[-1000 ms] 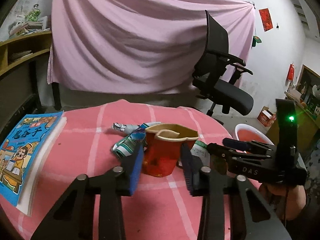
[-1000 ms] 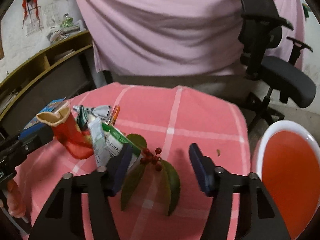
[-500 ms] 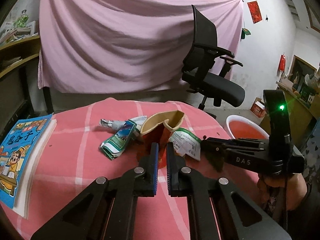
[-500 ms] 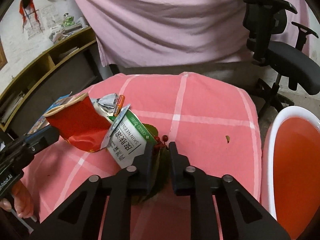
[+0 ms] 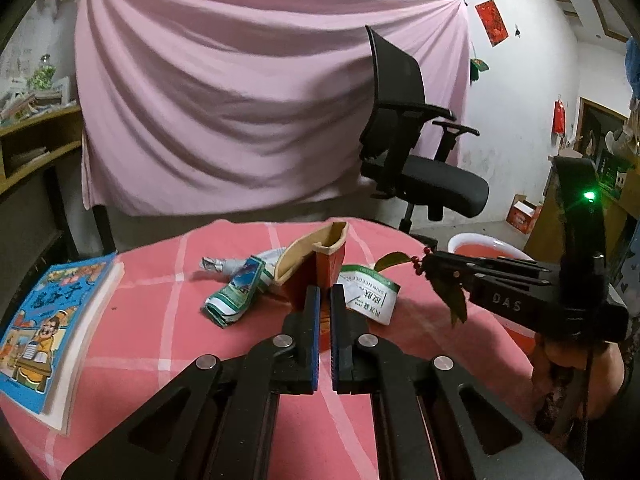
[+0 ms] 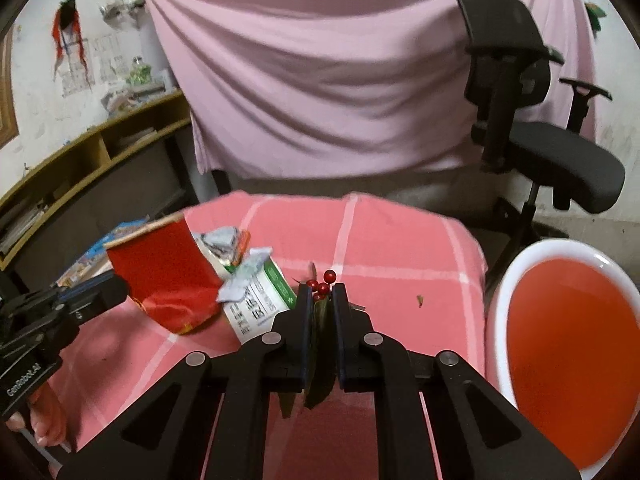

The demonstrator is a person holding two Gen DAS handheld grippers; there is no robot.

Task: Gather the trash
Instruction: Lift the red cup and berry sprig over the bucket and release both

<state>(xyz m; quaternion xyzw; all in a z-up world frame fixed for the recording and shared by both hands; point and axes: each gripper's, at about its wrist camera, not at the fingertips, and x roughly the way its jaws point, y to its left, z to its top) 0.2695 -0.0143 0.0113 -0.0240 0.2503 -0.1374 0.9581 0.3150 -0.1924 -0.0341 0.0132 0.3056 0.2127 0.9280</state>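
Trash on pink table, left tongs (image 5: 325, 296) clamping red cup (image 5: 316, 270), right tongs (image 6: 321, 294) pinching leafy berry sprig (image 6: 322, 280)

Crushed red cup (image 5: 320, 268), berry sprig (image 6: 322, 288), wrappers (image 5: 236, 290)

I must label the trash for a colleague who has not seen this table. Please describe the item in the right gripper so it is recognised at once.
On the pink checked tablecloth, beside the red basin, the right gripper is shut on a leafy sprig. Unlike the red paper cup and printed wrappers, it is a plant with dark green leaves and small red berries.
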